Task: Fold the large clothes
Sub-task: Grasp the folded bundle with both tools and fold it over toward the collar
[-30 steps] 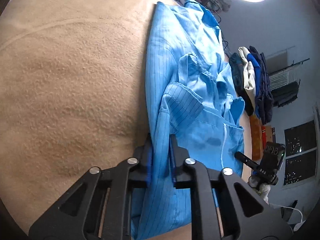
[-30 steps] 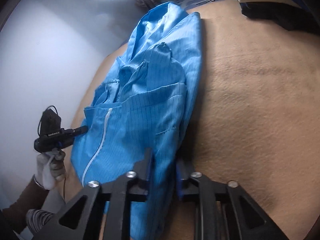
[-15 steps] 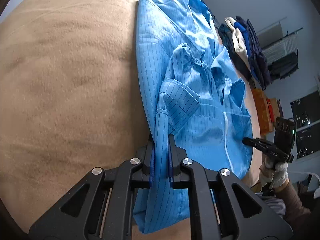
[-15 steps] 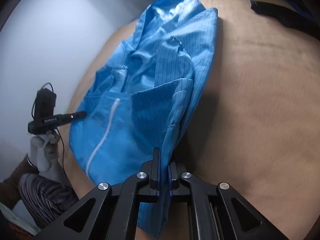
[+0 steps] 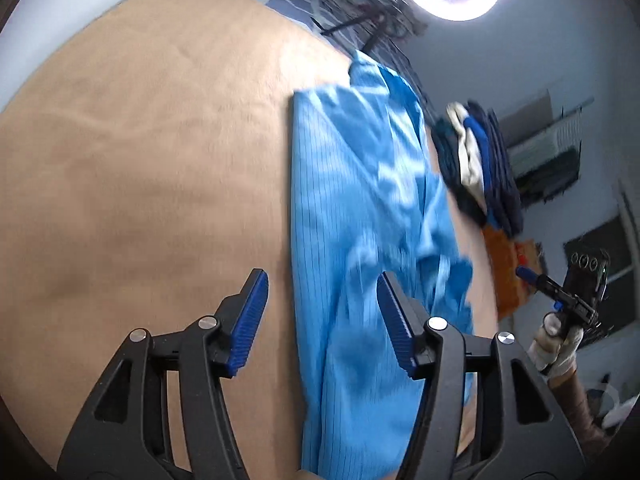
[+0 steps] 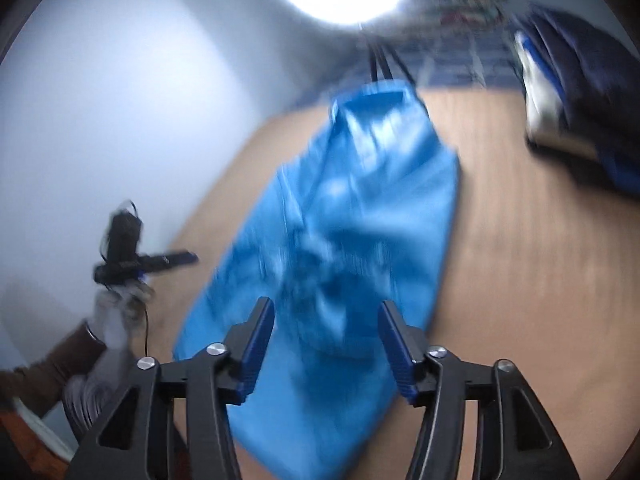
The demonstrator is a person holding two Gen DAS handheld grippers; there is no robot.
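1. Left wrist view: the tan surface (image 5: 140, 200) fills the frame from 9 o'clock to the centre; it carries everything else.
2. Blue garment (image 5: 360, 240) lies on that surface as a long folded strip, its long axis running from 6 o'clock up toward 12 o'clock, away from both grippers; in the right wrist view the blue garment (image 6: 352, 232) is blurred but lies the same way.
3. Pile of dark clothes (image 5: 480, 168) sits at 2 o'clock, beside the garment but apart from it.
4. Left gripper (image 5: 322, 300) has its fingers spreading, with the garment's near long edge between them but no pad pressing on it; the cloth lies toward the right-hand finger.
5. Right gripper (image 6: 326, 332) is likewise spreading its fingers above the garment's near end, holding nothing; I judge both hands about equally near, so the next fold probably takes the near end toward 12 o'clock.
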